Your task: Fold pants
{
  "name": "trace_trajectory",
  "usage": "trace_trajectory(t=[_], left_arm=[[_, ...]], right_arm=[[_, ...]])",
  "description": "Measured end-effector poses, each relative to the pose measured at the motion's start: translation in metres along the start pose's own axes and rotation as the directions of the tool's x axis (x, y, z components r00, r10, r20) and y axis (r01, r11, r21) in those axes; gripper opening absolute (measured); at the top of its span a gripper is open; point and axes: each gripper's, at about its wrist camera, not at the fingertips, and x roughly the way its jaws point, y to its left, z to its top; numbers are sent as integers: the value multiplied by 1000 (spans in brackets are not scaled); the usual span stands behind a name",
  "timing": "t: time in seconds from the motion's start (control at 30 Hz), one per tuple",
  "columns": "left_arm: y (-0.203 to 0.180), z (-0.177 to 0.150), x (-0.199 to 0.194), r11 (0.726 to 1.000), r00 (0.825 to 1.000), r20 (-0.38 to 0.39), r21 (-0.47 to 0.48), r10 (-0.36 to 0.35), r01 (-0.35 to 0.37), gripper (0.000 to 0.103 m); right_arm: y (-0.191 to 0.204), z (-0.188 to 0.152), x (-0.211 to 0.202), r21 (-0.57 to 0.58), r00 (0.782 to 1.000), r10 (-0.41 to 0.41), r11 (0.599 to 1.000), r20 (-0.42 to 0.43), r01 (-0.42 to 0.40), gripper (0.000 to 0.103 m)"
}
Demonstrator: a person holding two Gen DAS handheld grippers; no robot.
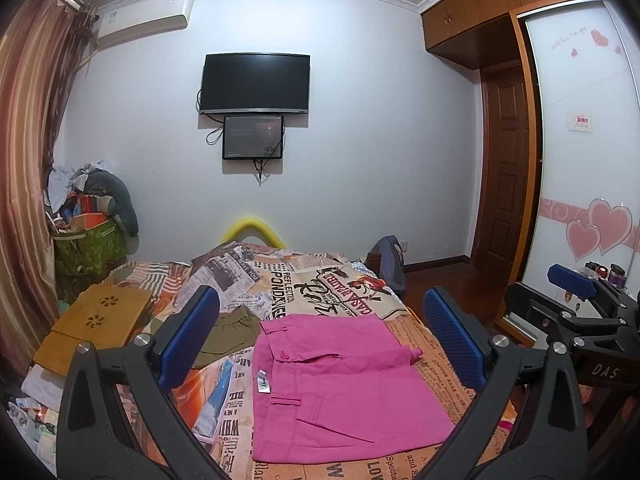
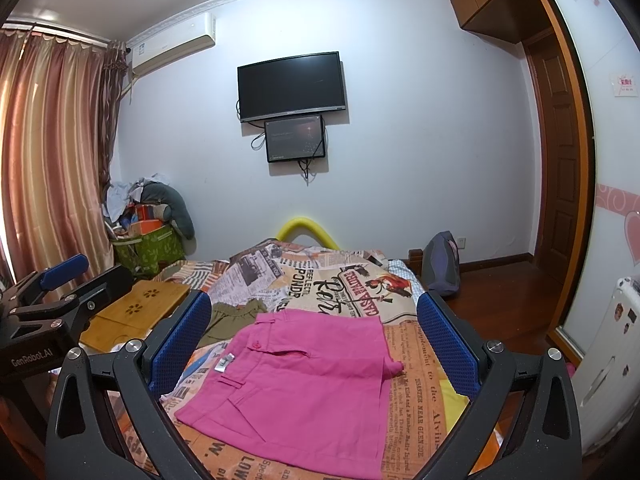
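The pink pants (image 1: 340,388) lie folded into a flat rectangle on the bed with the newspaper-print cover (image 1: 316,280). They also show in the right wrist view (image 2: 304,384). My left gripper (image 1: 320,340) is open and empty, held above and in front of the pants. My right gripper (image 2: 316,340) is open and empty too, above the pants. The right gripper shows at the right edge of the left wrist view (image 1: 576,292), and the left gripper at the left edge of the right wrist view (image 2: 60,276).
An olive green garment (image 1: 228,332) lies just left of the pink pants. A bamboo lap tray (image 1: 96,324) sits on the bed's left side. A green storage bag (image 1: 88,248) stands in the corner by the curtain. A backpack (image 1: 390,264) leans by the bed's far right corner.
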Motion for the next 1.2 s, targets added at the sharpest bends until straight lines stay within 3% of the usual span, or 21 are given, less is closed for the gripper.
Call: trace_trajectory(t=[0.37,0.57,0.8,0.97,1.2], left_arm=[[-1,-3,1,1000,1000,-3,1,-1,1,103],[2,-6,20,1000,999,-33,4,1,-1,103],[14,-20,76,1000,990,-141,-3,9,-10,103],[19,-36,126,998,978,-200,49,55,-46,103],[39,-66,200,997,943,-329,73,45,-22,103]], right_arm=[[-2,-3,5,9,1000,-3,1000,-11,3,102],[-9,-9,18,23,999,-17,1000,-41,18,102],[-29,-19,49,49,993,-37,998,-111,43,102],[-51,-31,83,42,980,-69,996,-187,78,102],[-80,-51,121,32,955,-97,993,-281,110,102]])
